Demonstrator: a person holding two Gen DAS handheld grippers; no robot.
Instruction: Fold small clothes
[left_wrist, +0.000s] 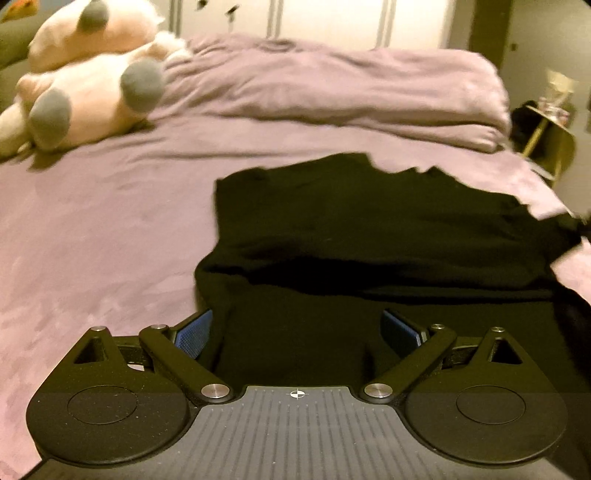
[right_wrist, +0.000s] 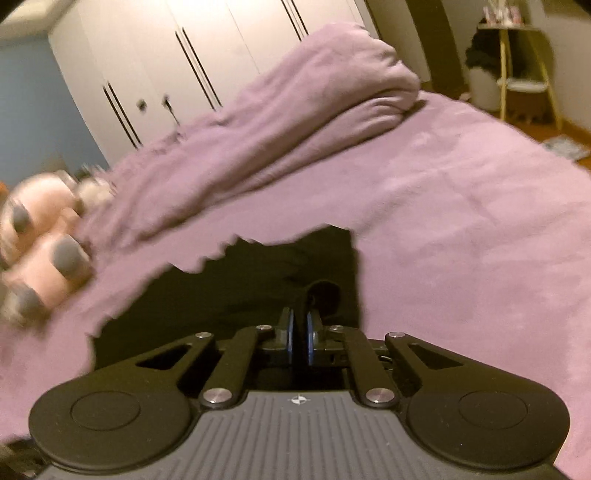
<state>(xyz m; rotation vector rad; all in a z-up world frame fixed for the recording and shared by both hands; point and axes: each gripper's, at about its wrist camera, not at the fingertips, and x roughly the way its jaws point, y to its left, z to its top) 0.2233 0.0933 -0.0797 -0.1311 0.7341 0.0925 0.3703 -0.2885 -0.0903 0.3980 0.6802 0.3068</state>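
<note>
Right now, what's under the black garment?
The black garment lies flat on the purple bedspread, which shows on every side of it. Whether anything sits beneath the cloth is hidden. The right gripper pinches its fabric; the left gripper is open over its near edge.

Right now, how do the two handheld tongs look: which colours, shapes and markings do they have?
Both look the same. The left tongs and the right tongs have matte black linkage arms with silver round pivot bolts, two big black round discs at the base, and a grey ribbed plate between them carrying a small black-and-white crosshair mark. The finger pads are blue and textured. No cables or sleeves are visible.
</note>
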